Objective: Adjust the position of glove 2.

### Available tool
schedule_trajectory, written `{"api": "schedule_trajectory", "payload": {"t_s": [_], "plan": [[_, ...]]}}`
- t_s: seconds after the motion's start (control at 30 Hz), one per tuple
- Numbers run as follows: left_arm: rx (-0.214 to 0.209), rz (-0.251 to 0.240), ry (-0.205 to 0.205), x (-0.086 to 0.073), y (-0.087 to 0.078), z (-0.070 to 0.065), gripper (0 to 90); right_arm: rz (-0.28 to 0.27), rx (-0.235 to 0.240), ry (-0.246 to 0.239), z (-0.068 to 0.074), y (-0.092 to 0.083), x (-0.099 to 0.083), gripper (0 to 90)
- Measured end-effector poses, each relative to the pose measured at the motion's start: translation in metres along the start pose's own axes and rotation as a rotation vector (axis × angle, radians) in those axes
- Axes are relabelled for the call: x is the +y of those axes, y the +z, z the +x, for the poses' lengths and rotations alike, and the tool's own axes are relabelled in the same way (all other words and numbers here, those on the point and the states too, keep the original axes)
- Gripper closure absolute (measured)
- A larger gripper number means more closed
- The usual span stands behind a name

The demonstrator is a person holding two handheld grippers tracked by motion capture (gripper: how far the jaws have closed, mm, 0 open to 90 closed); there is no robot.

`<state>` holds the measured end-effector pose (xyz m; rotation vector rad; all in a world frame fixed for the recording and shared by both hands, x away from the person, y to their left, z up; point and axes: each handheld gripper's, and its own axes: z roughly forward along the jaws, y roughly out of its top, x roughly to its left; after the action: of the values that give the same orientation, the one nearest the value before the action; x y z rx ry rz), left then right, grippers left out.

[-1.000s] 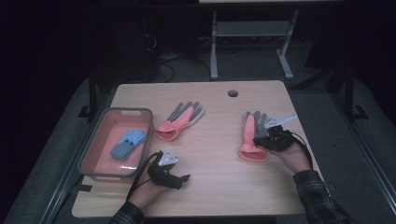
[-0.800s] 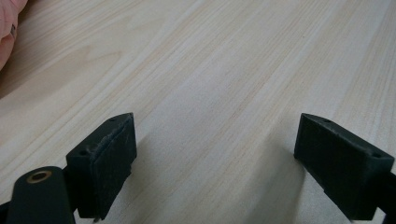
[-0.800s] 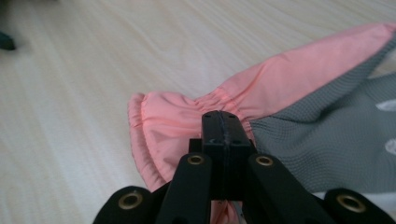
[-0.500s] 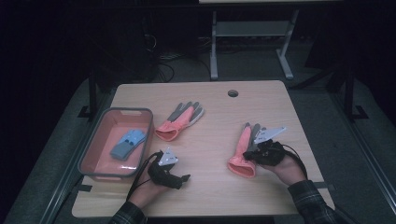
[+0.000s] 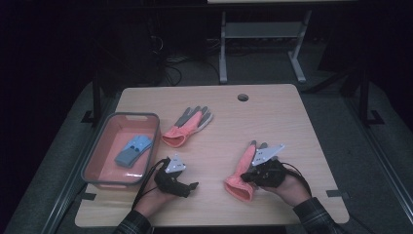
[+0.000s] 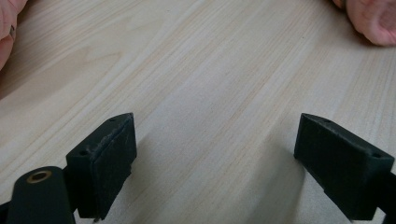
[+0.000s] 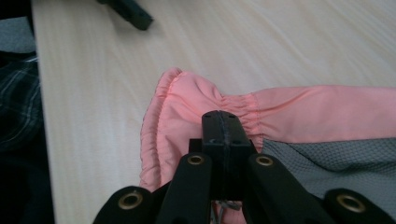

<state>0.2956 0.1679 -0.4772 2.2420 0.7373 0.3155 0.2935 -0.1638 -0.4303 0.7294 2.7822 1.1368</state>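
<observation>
A pink glove with a grey palm (image 5: pixel 240 173) lies at the front right of the wooden table (image 5: pixel 272 112). My right gripper (image 5: pixel 248 176) is shut on it beside the gathered cuff (image 7: pixel 187 100), its jaws pressed together over the fabric (image 7: pixel 225 125). A second pink and grey glove (image 5: pixel 187 126) lies near the table's middle, left of centre. Low over bare wood at the front left, my left gripper (image 5: pixel 192 187) stands open with nothing between its jaws (image 6: pixel 215 140). The held glove's cuff (image 6: pixel 373 18) lies ahead of it.
A pink bin with a grey rim (image 5: pixel 104 146) stands at the left edge and holds a folded blue item (image 5: pixel 133 149). A round cable hole (image 5: pixel 242 97) sits near the far edge. A metal stand (image 5: pixel 258 44) is on the floor beyond.
My right gripper has dragged the pink glove toward the near edge and a little to the left. The left gripper has stayed where it was.
</observation>
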Motion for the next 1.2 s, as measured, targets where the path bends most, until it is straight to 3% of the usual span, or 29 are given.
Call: {"api": "schedule_trajectory", "payload": {"t_s": [0.17, 0.27, 0.53, 0.73, 0.87, 1.03, 1.2], "plan": [[0.000, -0.003, -0.002, 0.000, 0.000, 0.000, 12.4, 0.003, 0.015, -0.025, 0.009, 0.003, 0.002, 90.0], [0.000, -0.003, -0.001, 0.000, 0.000, 0.000, 12.4, -0.028, 0.008, -0.006, 0.008, -0.003, 0.001, 88.4], [-0.001, -0.002, -0.002, 0.000, 0.000, 0.000, 12.4, -0.108, -0.115, 0.052, -0.005, -0.029, -0.011, 63.3], [0.000, 0.000, 0.003, 0.000, 0.000, 0.000, 12.4, -0.129, -0.236, 0.134, -0.018, -0.046, -0.038, 41.9], [0.000, -0.002, 0.000, 0.000, 0.000, 0.000, 12.4, -0.127, -0.289, 0.201, -0.029, -0.053, -0.056, 28.3], [0.000, -0.001, -0.004, 0.000, 0.000, 0.000, 12.6, -0.118, -0.356, 0.273, -0.040, -0.059, -0.082, 16.8], [-0.001, 0.000, -0.004, 0.000, 0.000, 0.000, 12.5, -0.121, -0.405, 0.294, -0.050, -0.058, -0.097, 13.3]]}}
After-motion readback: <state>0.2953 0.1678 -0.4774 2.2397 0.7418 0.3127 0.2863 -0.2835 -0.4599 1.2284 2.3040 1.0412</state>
